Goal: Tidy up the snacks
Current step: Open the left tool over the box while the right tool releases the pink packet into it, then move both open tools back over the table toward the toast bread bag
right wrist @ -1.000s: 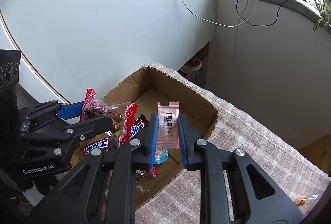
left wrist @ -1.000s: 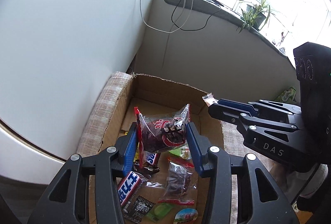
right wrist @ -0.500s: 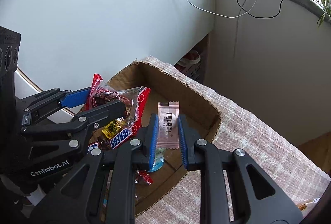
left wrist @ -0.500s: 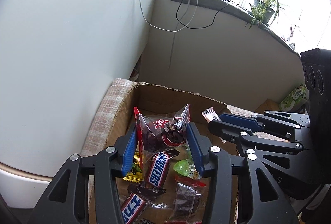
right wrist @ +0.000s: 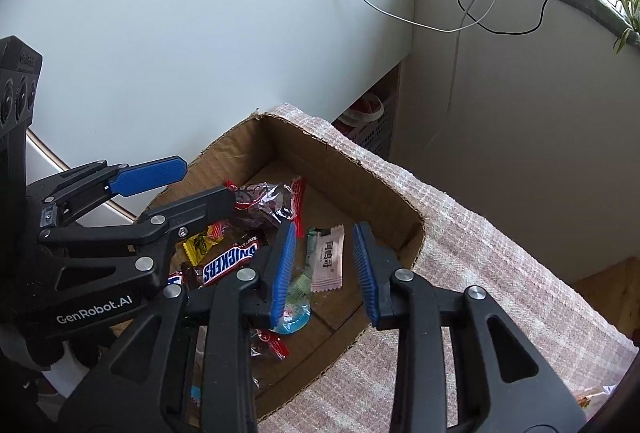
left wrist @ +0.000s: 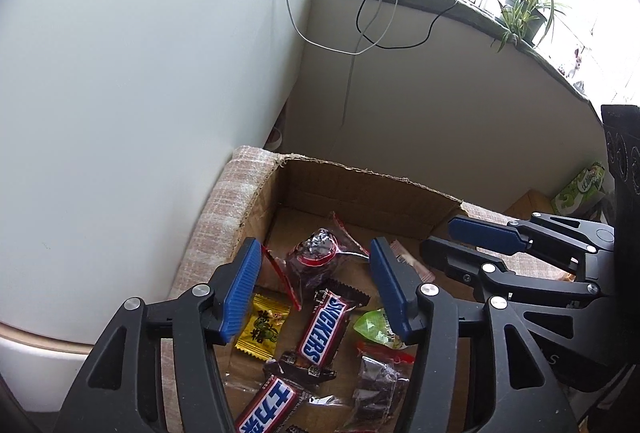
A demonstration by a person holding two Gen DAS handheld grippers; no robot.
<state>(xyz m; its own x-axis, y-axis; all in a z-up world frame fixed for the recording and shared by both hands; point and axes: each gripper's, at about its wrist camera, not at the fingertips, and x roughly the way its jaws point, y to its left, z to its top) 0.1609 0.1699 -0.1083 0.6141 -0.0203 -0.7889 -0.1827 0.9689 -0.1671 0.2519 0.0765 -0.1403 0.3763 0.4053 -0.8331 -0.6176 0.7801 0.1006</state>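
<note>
1. Both tongs, left (left wrist: 316,289) and right (right wrist: 324,269), hang spread and empty over the brown cardboard box (right wrist: 360,173).
2. Clear red-edged snack bag (left wrist: 316,257) and pink candy sachet (right wrist: 329,259) lie inside.
3. Release step looks complete; next, fetch another snack.

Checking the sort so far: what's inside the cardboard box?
Inside the cardboard box: Snickers bar, yellow candy, pink sachet, red-trimmed bag. The grippers hide whatever lies nearer.

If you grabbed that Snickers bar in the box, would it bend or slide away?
The Snickers bar looks like a solid little block, so it would probably stay stiff. Its wrapper is glossy, so it might slip a bit. It lies flat in the cardboard box partly atop other wrappers, so a push would likely slide it, not roll it.
</note>
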